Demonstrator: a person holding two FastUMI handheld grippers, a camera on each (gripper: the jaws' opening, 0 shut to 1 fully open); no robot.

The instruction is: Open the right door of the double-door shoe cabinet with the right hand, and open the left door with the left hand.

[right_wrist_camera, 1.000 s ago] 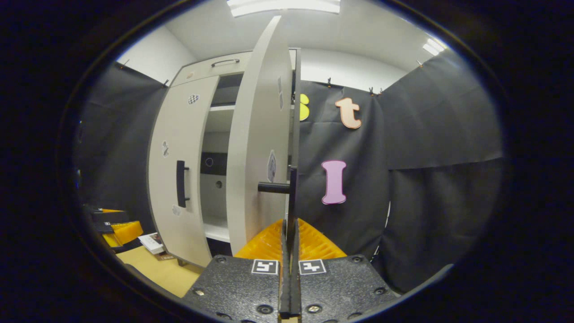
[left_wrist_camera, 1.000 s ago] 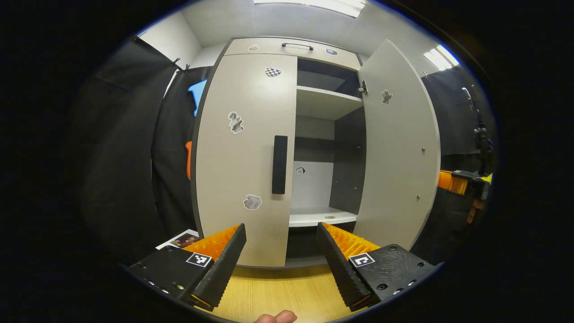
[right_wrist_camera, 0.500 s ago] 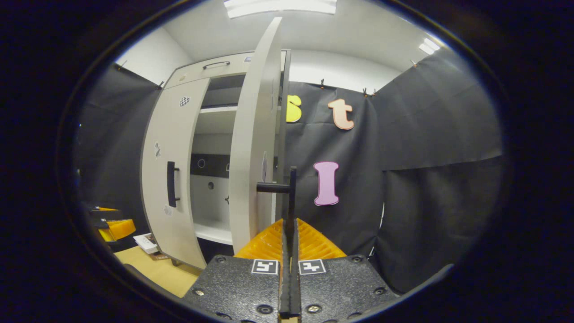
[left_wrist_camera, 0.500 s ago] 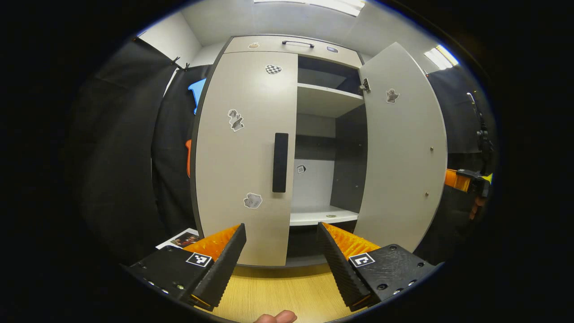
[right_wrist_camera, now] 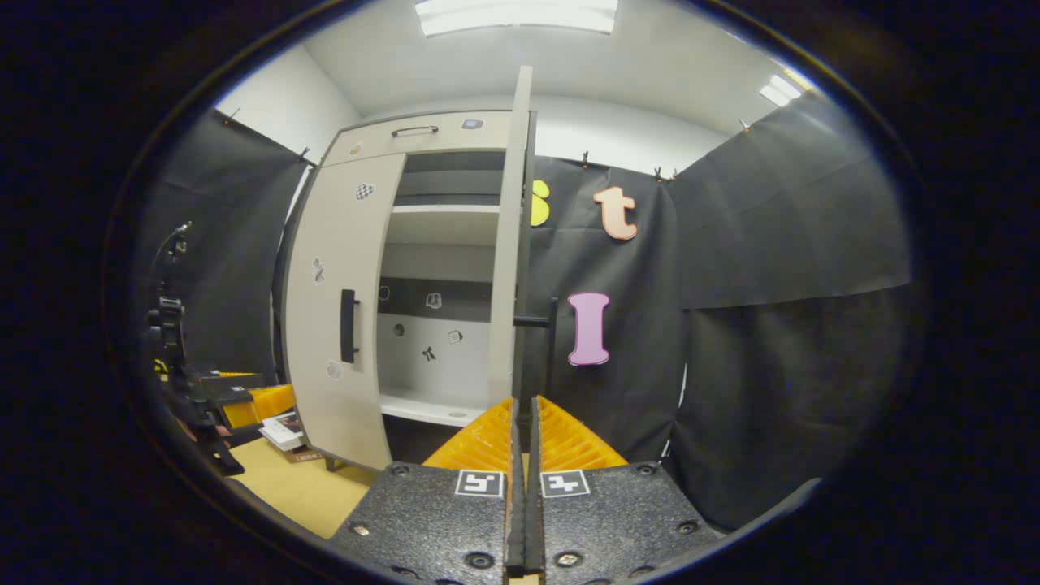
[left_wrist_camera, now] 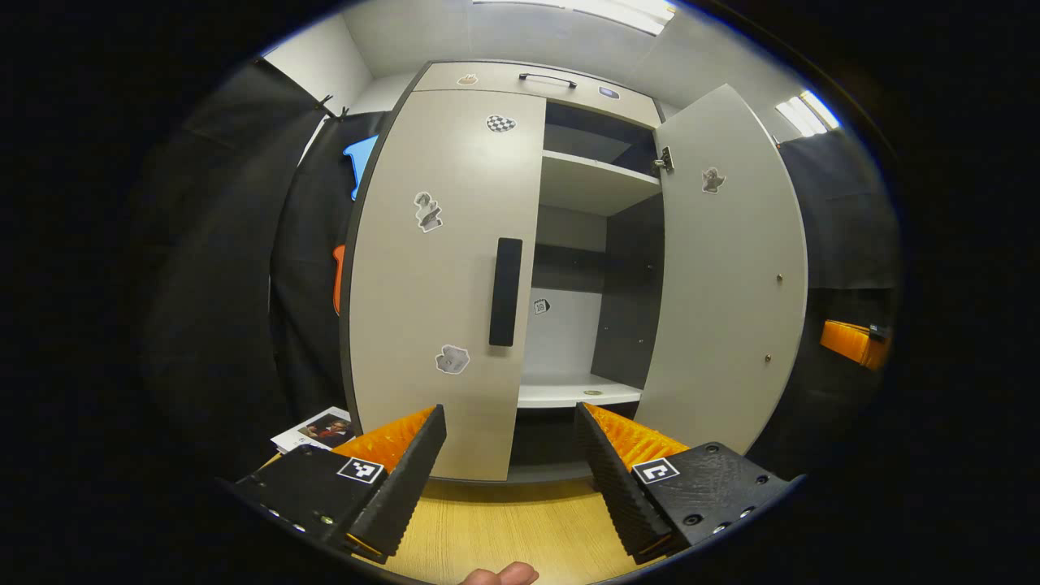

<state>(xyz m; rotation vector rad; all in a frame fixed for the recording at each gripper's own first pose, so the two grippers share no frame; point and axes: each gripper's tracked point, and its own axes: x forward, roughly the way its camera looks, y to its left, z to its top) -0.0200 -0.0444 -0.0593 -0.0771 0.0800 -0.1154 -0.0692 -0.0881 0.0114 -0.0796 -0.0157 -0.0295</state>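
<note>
Two doors face me on the shoe cabinet (left_wrist_camera: 520, 77): the right door (left_wrist_camera: 727, 276) stands swung wide, the left door (left_wrist_camera: 435, 276) sits flush and closed. In the left gripper view my left gripper (left_wrist_camera: 510, 455) hangs low in front of the closed door, its fingers spread wide with nothing between them, the dark left handle (left_wrist_camera: 504, 291) above and well apart from the tips. In the right gripper view my right gripper (right_wrist_camera: 524, 439) has its fingers pressed together with no gap; I see the open door edge-on, and its right handle (right_wrist_camera: 543, 325) juts out beyond the fingertips, apart from them. That view also gives me the back panel's small stickers and a stack of booklets (right_wrist_camera: 282, 429) on the floor. The left gripper view alone gives me the open door's inner face and the lower shelf (left_wrist_camera: 569, 393).
</note>
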